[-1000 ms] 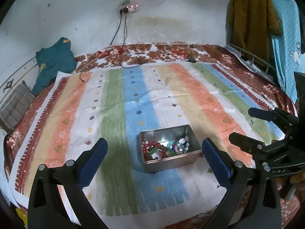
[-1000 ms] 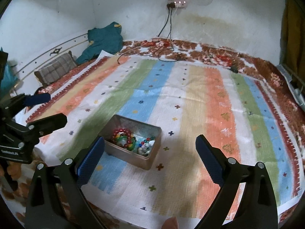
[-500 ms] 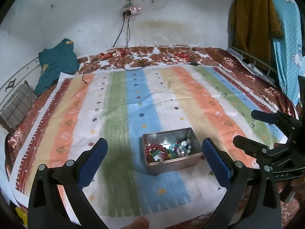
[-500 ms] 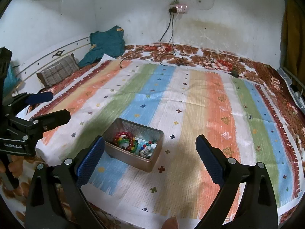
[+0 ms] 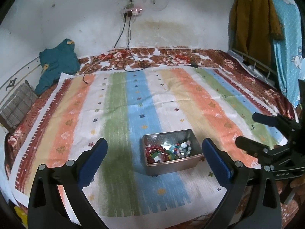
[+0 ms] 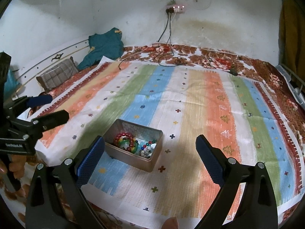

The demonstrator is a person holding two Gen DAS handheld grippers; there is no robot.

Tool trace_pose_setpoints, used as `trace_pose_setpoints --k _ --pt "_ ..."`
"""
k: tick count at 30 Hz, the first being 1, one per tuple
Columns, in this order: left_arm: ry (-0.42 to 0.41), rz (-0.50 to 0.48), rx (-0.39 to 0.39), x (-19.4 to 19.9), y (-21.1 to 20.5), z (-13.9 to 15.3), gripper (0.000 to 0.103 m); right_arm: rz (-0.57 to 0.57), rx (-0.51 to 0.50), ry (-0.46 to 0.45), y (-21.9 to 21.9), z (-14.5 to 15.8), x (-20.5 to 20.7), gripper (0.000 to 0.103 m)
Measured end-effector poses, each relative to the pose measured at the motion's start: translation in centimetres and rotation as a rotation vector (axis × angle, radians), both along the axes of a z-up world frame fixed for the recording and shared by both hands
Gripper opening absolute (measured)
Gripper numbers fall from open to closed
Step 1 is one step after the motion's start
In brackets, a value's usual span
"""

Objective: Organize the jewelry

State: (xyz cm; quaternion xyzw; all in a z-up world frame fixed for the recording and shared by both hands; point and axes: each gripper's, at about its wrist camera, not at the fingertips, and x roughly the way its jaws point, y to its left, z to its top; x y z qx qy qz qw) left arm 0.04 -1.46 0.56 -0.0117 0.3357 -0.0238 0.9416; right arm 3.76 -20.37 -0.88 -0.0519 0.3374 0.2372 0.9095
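The jewelry (image 5: pixel 167 150) lies in a metal tin (image 5: pixel 172 165) on the striped cloth (image 5: pixel 118 114) on the bed; the left gripper (image 5: pixel 154 157) and the right gripper (image 6: pixel 150 153) both hang wide apart, holding nothing.

Open metal tin (image 5: pixel 172 165) on striped cloth, holding beaded jewelry (image 5: pixel 167 151).

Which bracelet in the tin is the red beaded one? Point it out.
The dark red bead bracelet at the metal tin's left end; the green bangle beside it is smooth, and the loose beads lie right.
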Motion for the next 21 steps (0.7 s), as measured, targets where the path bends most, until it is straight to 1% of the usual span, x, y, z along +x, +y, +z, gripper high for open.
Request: trace_pose_setpoints --k 9,18,21 --pt "-0.007 -0.016 -0.002 -0.14 -0.14 0.15 0.097 0.004 0.000 0.001 0.16 0.01 -0.04 0.097" --pt "-0.038 0.016 0.040 -0.29 -0.50 0.55 0.097 0.009 -0.003 -0.003 0.23 0.02 0.14 0.097" --pt "-0.054 0.004 0.052 -0.54 -0.82 0.78 0.097 0.009 -0.003 -0.003 0.24 0.02 0.11 0.097"
